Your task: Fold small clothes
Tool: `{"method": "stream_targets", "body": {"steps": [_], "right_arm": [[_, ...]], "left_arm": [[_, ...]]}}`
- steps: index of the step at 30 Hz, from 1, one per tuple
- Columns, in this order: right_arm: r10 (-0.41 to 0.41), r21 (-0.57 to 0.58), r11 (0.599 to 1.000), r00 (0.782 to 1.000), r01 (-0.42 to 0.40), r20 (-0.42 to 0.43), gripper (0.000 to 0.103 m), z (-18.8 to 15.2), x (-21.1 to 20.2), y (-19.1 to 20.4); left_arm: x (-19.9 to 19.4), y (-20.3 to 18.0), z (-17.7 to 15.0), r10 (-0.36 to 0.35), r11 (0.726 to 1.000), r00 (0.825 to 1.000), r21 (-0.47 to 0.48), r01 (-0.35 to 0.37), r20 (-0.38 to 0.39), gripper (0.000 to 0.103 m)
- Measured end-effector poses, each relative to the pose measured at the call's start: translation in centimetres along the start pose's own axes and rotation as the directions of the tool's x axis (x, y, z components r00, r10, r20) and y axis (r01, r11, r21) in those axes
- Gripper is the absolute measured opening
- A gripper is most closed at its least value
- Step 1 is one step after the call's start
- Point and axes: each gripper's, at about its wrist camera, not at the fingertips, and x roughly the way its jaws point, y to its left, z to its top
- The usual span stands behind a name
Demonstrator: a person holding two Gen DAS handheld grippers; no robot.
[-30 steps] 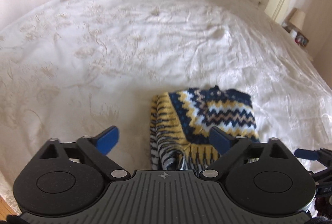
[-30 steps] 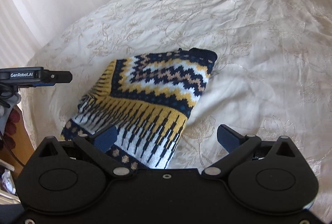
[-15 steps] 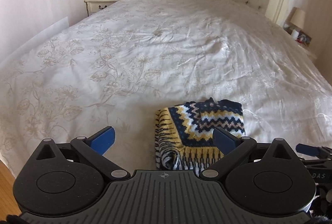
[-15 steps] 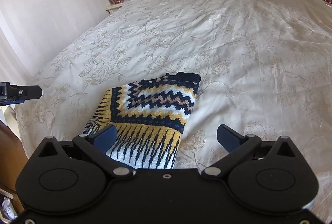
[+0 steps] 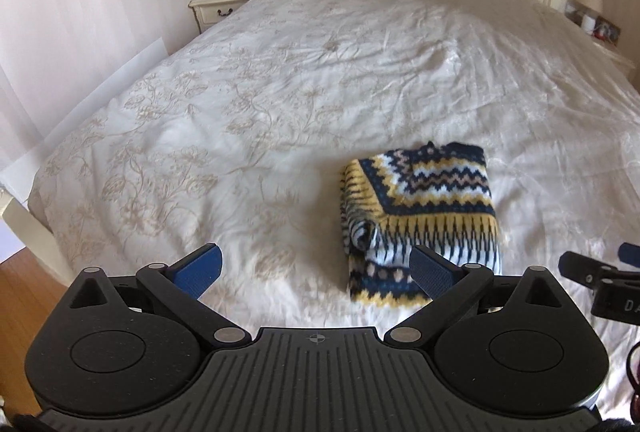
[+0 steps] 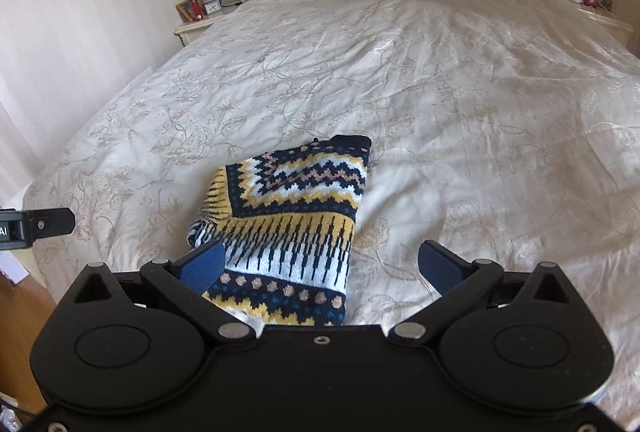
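Both grippers have been drawn back from the sweater [image 5: 420, 216]. It lies folded on the bed [image 5: 280, 92]. Jaws of the left gripper [image 5: 316, 268] and right gripper [image 6: 320, 264] are spread, empty.

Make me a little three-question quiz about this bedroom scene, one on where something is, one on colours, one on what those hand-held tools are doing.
1. Where does the folded sweater lie?
A. On the bed
B. On the floor
C. On the nightstand

2. Which colours are in its pattern?
A. Red and green
B. Navy, yellow and white
C. Pink and grey

3. What state are the two tools in?
A. Both shut on the sweater
B. One open, one shut
C. Both open, holding nothing

Answers: 1 A, it rests on the white bedspread. 2 B, zigzag bands show those colours. 3 C, the left tool and right tool have spread fingers with nothing between.
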Motion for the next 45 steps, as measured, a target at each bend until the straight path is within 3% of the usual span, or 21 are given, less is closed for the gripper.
{"method": "stream_targets", "body": {"steps": [2,10,17,25,45], "right_arm": [[-0.037,-0.010,0.999,0.999,0.037,-0.022,0.102,-0.5,-1.0,0.7],[-0.037,0.014,0.999,0.999,0.037,-0.025,0.102,-2.9,-4.6,1.8],[-0.065,0.067,0.996,0.998,0.063,0.021,0.102,-4.1,-7.1,1.9],[-0.092,0.039,0.995,0.994,0.090,0.060,0.102,-4.7,-8.3,2.7],[-0.065,0.010,0.998,0.996,0.065,0.059,0.102,-4.8,-8.1,4.7]], "left_arm": [[-0.5,0.0,-1.2,-0.023,1.000,0.999,0.005,0.023,-0.027,0.101],[-2.3,0.0,-4.8,-0.079,0.997,0.991,-0.015,0.078,-0.106,0.101],[-3.8,0.0,-6.0,-0.079,0.997,0.993,-0.002,0.079,-0.088,0.101],[-4.5,0.3,-6.5,-0.097,0.995,0.992,-0.005,0.097,-0.078,0.101],[-4.8,0.8,-6.5,-0.134,0.991,0.988,-0.011,0.133,-0.075,0.101]]}}
